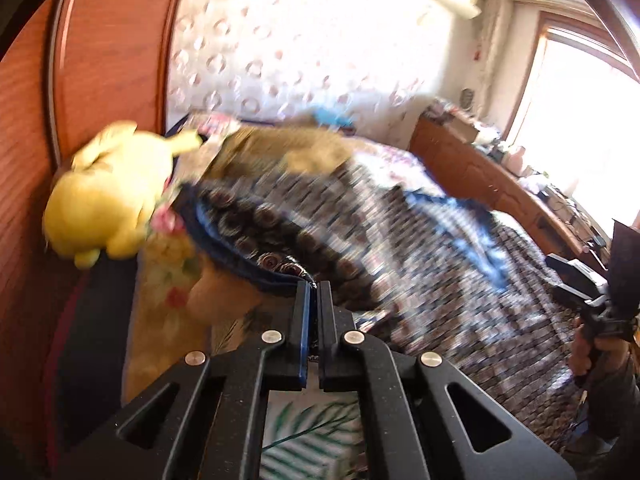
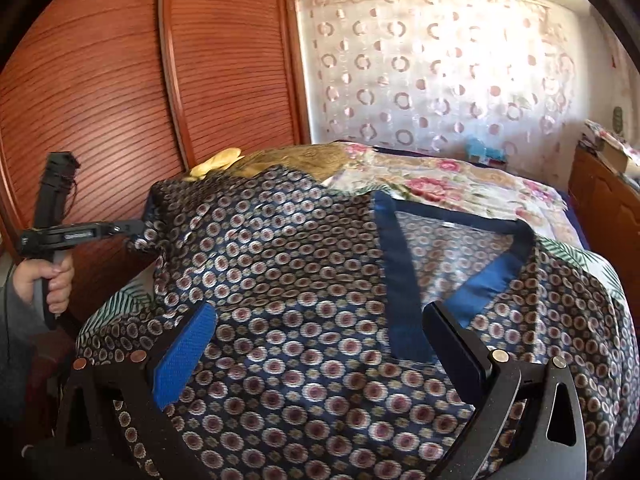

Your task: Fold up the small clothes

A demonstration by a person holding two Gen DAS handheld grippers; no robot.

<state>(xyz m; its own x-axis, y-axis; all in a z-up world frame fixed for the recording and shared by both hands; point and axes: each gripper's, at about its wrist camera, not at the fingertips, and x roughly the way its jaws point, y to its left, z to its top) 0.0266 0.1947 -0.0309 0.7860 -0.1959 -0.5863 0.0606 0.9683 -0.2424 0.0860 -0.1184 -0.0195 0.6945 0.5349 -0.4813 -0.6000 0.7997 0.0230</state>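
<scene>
Patterned garment (image 2: pixel 304 280), dark blue with rosette print and solid blue trim, lies spread across the bed (image 2: pixel 460 184), on top of a floral cover. It looks like a top with an open neckline; the blue band (image 2: pixel 400 280) runs down its middle.

Left gripper (image 1: pixel 314 292): fingers together, clamped on a blue-trimmed edge of the garment, which drapes up and away from them. This view is heavily blurred. In the right wrist view the same gripper (image 2: pixel 132 226) shows at the garment's left side, cloth bunched and raised there.

Right gripper (image 2: pixel 320 340): fingers wide apart, hovering over the near part of the garment; whether the tips touch the cloth I cannot tell. Nothing held.

Progress, as a judgement: early. One side seems pinched up as if for a first fold across; no finished crease visible, and most of the garment is still flat and open. Remaining: carry the lifted side over, fold the other side, then fold lengthwise.

Yellow plush toy (image 1: pixel 108 196) sits by the wardrobe doors (image 2: pixel 120 80), clear of the work.
</scene>
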